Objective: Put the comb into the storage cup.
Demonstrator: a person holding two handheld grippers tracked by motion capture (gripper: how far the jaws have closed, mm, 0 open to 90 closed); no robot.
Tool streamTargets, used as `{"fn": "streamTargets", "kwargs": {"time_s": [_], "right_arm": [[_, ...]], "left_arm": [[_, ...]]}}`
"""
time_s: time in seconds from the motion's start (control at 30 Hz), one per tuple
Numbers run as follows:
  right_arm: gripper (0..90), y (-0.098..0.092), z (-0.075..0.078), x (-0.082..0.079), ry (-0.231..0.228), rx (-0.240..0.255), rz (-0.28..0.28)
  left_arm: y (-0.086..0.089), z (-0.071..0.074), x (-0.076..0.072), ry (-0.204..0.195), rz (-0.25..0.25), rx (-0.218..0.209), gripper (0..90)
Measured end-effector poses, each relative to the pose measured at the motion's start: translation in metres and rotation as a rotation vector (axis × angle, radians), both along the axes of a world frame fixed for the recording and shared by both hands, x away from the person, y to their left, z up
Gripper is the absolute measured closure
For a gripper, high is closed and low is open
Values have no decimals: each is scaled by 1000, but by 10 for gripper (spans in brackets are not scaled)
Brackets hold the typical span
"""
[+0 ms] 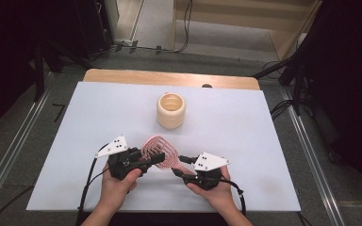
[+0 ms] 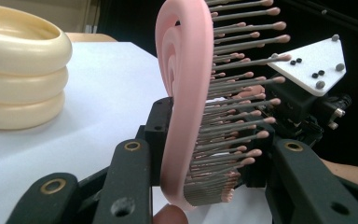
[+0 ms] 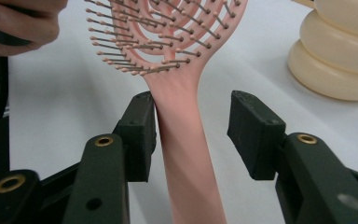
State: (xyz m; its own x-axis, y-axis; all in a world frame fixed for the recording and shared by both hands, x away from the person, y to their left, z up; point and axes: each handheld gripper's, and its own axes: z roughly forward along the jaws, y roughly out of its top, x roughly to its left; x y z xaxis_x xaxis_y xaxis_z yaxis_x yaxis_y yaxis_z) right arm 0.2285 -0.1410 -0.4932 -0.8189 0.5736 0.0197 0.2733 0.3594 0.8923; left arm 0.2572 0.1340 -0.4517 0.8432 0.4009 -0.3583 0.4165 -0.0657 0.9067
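Observation:
A pink hairbrush (image 1: 159, 149) with grey, pink-tipped bristles sits between my two grippers at the front middle of the table. My left gripper (image 1: 156, 160) is shut on the brush head (image 2: 186, 93), which stands on edge between its jaws with the bristles facing right. My right gripper (image 1: 180, 170) is open around the handle (image 3: 186, 154). Its left pad (image 3: 140, 130) touches the handle and its right pad (image 3: 254, 135) stands apart from it. In the left gripper view, the right gripper's white plate (image 2: 312, 63) shows behind the bristles.
A cream ribbed cup (image 1: 171, 110) stands upright behind the brush at the table's middle. A white sheet (image 1: 245, 141) covers the table, with a wooden edge (image 1: 169, 77) at the back. Cables and dark stands lie on the floor around the table.

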Motion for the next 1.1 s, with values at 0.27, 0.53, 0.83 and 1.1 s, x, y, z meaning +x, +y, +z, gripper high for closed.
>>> {"fn": "streamTargets", "kwargs": {"time_s": [0.27,0.53,0.83,1.1], "right_arm": [[385,-10,1,4,22,60,11],[152,-13,-2,7,18,13,-53],[143,-22,-7,11,9,11,-111],[143,-25,-9,12,8,12,-104]], "left_arm": [[5,2,-1,-40,30,9,638],[5,3,-3,-54,30,16,639],[6,4,-3,-60,32,19,639],[6,4,-3,-58,32,21,639]]}}
